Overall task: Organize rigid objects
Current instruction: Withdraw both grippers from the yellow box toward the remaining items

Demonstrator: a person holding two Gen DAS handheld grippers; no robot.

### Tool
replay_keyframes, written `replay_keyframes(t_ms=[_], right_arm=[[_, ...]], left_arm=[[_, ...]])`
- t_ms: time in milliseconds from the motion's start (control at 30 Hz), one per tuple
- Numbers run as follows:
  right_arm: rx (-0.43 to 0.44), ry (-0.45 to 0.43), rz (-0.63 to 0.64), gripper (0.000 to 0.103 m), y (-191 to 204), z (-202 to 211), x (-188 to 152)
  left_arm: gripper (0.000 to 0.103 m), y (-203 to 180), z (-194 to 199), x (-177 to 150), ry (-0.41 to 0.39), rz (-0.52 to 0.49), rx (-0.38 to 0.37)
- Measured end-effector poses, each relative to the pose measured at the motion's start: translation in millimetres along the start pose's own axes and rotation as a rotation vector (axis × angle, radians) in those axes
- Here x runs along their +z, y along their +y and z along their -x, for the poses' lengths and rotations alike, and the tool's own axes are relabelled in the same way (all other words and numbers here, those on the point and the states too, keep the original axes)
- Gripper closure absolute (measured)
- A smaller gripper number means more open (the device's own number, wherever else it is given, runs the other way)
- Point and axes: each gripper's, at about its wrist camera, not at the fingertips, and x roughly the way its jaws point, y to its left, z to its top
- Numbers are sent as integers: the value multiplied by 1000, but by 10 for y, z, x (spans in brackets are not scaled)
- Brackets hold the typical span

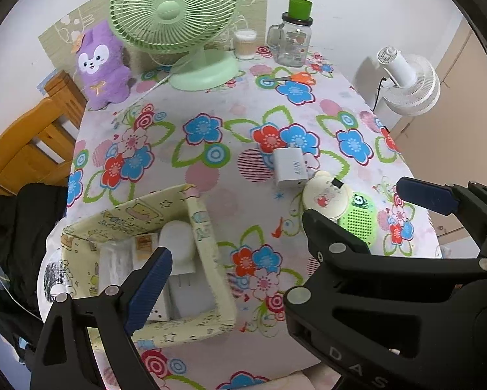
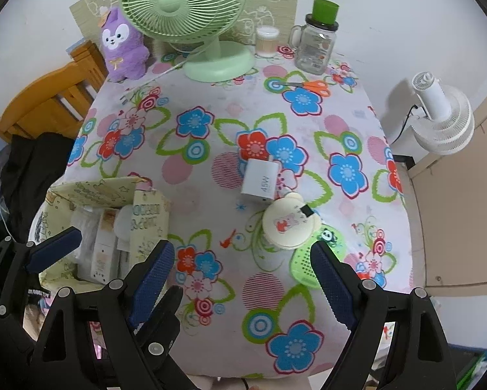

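Just ahead of the right gripper, whose jaws stand wide and empty, a round cream case lies touching a white charger and overlapping a green speaker. Off to its left, the left gripper, also wide and empty, hovers by the yellow box. Closing on the crowded cluster risks nudging a neighbour toward the table edge.

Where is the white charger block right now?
The white charger block lies flat on the flowered tablecloth mid-table, right of the yellow fabric box, touching the cream round bear-eared case just in front of it.
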Motion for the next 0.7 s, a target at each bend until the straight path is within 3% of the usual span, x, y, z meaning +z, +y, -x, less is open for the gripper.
replay_keyframes(t_ms=[700], right_arm=[[-45, -1, -39, 15, -645, 17, -65]], left_arm=[[8, -558, -138, 137, 8, -49, -50]])
